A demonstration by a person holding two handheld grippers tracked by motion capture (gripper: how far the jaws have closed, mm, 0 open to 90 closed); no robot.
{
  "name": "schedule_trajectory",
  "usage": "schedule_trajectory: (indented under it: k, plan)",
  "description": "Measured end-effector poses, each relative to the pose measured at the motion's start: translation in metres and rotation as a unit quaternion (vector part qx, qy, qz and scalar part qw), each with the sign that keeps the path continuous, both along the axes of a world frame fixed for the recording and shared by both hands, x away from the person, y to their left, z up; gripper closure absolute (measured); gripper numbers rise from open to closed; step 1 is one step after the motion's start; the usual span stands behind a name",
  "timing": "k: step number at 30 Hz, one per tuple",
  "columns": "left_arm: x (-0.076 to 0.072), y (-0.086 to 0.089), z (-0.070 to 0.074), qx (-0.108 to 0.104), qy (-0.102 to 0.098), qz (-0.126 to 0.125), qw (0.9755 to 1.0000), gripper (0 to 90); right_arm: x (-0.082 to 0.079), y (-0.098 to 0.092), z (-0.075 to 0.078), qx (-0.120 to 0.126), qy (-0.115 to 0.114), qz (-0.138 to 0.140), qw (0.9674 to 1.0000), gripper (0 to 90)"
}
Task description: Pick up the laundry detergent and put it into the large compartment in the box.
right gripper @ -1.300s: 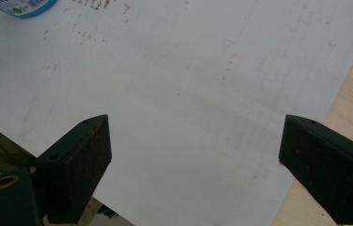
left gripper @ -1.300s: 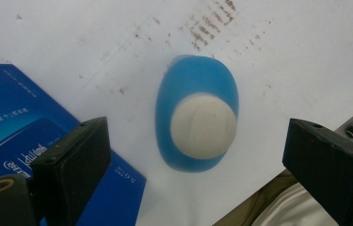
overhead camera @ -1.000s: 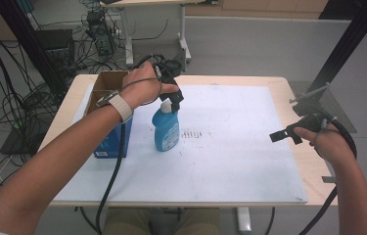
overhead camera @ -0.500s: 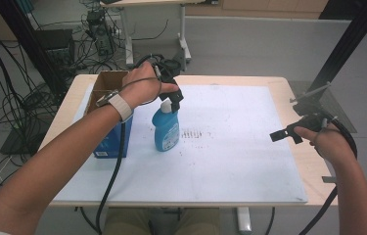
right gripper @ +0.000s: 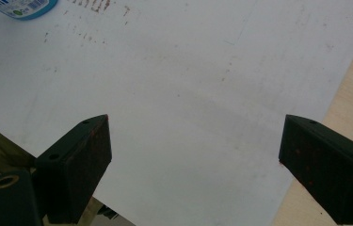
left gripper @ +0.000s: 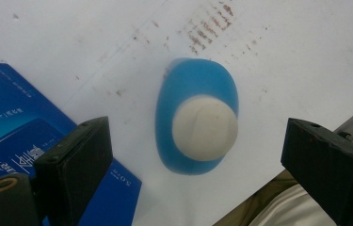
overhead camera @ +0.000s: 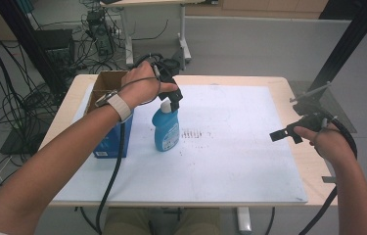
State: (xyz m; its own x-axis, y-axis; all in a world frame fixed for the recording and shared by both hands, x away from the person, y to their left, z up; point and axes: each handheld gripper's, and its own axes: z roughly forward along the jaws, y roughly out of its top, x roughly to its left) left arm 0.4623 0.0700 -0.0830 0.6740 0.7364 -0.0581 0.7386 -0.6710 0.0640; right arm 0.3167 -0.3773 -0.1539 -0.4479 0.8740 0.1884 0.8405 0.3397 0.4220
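**Left gripper poised over the bottle, grasp not yet made**

The blue bottle (overhead camera: 167,129) stands upright on the white mat (overhead camera: 230,161), just beside the blue box (overhead camera: 114,139) at the table's left. The left gripper (overhead camera: 173,100) hangs right above its white cap (left gripper: 204,127). In the left gripper view the jaws stand wide apart, one on each side of the cap, touching neither it nor the bottle's shoulders.

The right gripper (overhead camera: 285,134) is held well apart from the bottle, over the mat's right edge. Its jaws are also spread, with nothing between them but bare mat.

As I judge it, the work is at the approach stage: the gripper is lined up over the cap, but no grip has been taken and the bottle rests on the mat. What is left is to lower the jaws around the neck or cap, close them, and then lift or move the bottle.
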Motion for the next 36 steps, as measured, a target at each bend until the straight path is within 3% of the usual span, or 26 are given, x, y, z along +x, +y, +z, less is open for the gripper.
schedule_trajectory:
  k: [36]
  plan:
    - [0.0019, 0.0010, -0.0010, -0.004, 0.003, 0.000, 1.0000, 9.9, 0.0000, 0.0003, -0.0008, 0.000, -0.002, -0.001, 1.0000, 9.9]
